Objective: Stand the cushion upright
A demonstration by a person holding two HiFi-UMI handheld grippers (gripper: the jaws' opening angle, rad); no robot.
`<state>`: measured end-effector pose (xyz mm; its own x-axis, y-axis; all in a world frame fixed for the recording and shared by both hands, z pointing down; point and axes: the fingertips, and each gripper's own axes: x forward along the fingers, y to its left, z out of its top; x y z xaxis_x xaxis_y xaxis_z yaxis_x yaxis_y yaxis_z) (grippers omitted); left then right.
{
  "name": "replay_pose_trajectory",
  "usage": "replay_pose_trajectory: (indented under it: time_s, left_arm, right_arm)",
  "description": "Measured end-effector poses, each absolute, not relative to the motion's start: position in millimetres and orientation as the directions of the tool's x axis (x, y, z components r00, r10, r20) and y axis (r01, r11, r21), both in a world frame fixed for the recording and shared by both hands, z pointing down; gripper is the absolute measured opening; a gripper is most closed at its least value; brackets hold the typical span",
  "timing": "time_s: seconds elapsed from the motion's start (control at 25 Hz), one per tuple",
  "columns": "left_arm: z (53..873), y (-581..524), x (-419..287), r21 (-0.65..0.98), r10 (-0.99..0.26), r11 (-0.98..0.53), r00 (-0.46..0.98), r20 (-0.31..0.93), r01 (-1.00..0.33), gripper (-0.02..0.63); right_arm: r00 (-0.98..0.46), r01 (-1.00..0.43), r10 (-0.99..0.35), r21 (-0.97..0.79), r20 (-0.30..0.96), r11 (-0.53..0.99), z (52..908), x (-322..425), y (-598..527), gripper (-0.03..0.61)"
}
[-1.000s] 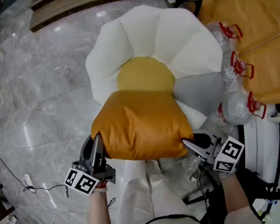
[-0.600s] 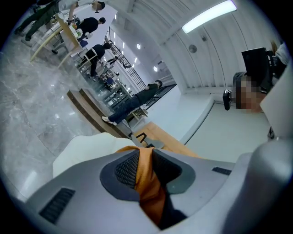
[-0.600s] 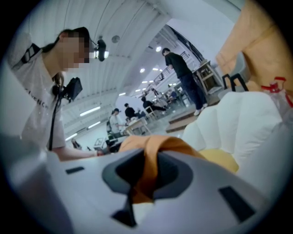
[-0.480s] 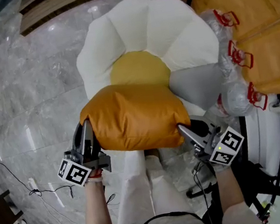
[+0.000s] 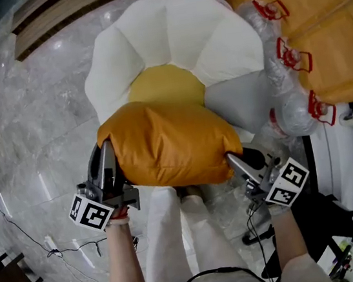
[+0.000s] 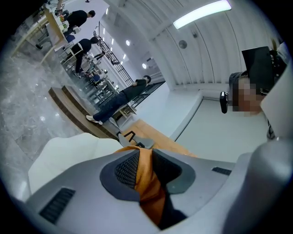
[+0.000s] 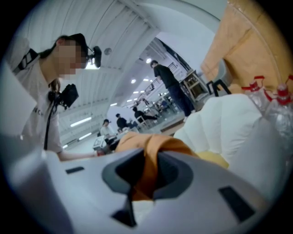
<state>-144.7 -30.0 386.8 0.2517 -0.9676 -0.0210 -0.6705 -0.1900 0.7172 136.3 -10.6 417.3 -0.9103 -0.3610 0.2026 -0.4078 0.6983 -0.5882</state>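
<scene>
Both L gripper [image 5: 106, 155] & R gripper [image 5: 231, 158] were nipped near-shut on opposite edges of puffy orange fabric cushion [image 5: 170, 143].

The orange cushion [image 5: 167, 145] is plump and smooth, broad face up; I've pinched its fabric at nine and three o'clock.

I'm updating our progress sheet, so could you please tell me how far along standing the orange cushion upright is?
Done: the left claw and right claw each pinch the orange cushion at opposite ends. In hand: they hold it over the white flower-shaped seat. Left: standing it upright unsupported and letting go; both claws are clamped on its fabric.
</scene>
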Motion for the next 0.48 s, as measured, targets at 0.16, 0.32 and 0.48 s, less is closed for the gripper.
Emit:
replay_pose_trajectory:
  time_s: [0.16, 0.32, 0.48]
  left_arm:
    - [390.7, -37.1, -147.3, 0.722, -0.963, -0.192, 0.270, -0.008, -0.665, 0.104]
    - [393.0, -55.3, -160.3, 0.741, -0.957, -0.206, 0.290, -0.016, -0.639, 0.104]
    - [402.5, -75.4, -183.1, 0.776, -0.952, -0.193, 0.307, 0.001, -0.601, 0.104]
  right_arm:
    - [-0.909, -0.407, -0.371, -0.602, 0.191, 0.687, 418.1, 134.6, -11.3, 0.075]
    - [-0.907, -0.408, -0.377, -0.606, 0.187, 0.683, 413.3, 119.9, -23.3, 0.075]
    - [-0.902, -0.417, -0.389, -0.601, 0.184, 0.682, 405.0, 96.6, -42.2, 0.075]
